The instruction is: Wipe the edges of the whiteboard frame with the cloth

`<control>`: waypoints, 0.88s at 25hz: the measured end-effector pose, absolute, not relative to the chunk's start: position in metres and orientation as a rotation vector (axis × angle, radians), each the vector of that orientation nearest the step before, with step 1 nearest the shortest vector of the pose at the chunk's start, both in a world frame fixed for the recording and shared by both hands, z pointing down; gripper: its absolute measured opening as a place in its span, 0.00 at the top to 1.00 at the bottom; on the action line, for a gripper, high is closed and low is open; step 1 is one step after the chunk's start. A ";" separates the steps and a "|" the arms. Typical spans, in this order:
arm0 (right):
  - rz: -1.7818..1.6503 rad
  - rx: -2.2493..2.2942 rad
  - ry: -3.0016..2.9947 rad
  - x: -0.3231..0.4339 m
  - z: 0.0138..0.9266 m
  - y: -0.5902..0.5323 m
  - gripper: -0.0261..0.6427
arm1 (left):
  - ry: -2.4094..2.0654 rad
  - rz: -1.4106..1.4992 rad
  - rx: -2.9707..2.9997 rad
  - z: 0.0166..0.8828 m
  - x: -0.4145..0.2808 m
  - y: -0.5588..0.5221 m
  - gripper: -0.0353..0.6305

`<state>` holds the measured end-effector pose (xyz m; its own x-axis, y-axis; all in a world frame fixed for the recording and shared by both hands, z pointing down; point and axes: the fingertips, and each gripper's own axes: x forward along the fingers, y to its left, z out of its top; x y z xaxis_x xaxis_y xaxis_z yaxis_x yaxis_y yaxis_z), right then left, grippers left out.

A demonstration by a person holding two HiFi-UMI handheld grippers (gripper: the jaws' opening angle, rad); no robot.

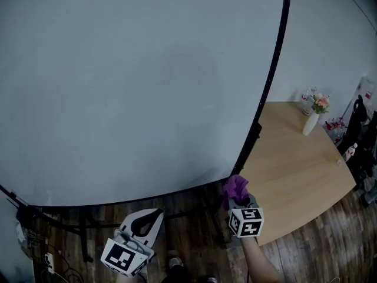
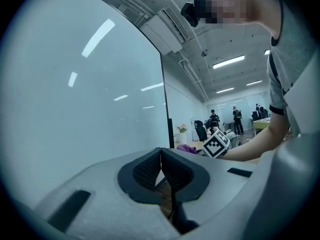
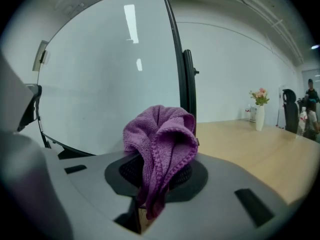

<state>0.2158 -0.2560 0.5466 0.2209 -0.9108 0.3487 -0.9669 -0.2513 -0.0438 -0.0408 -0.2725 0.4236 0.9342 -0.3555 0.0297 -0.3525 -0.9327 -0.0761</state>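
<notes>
The whiteboard (image 1: 129, 87) fills most of the head view, with a thin black frame (image 1: 272, 69) down its right side and along its bottom edge (image 1: 118, 203). My right gripper (image 1: 237, 194) is shut on a purple cloth (image 1: 235, 188) (image 3: 161, 140), held at the board's lower right corner, close to the frame. The bunched cloth sticks up out of the jaws in the right gripper view, just before the frame's black edge (image 3: 175, 59). My left gripper (image 1: 147, 220) (image 2: 161, 159) hangs below the bottom edge, shut with nothing in it.
A wooden table (image 1: 300, 164) stands right of the board with a white vase of flowers (image 1: 313, 115) and glassware at its far end. Black stand legs (image 1: 88, 234) and cables sit under the board on the wood floor. People stand far off in the left gripper view.
</notes>
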 end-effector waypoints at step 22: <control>0.171 1.906 -2.308 0.119 0.452 -0.183 0.84 | 1.211 0.000 -2.798 0.396 -0.149 -0.174 0.92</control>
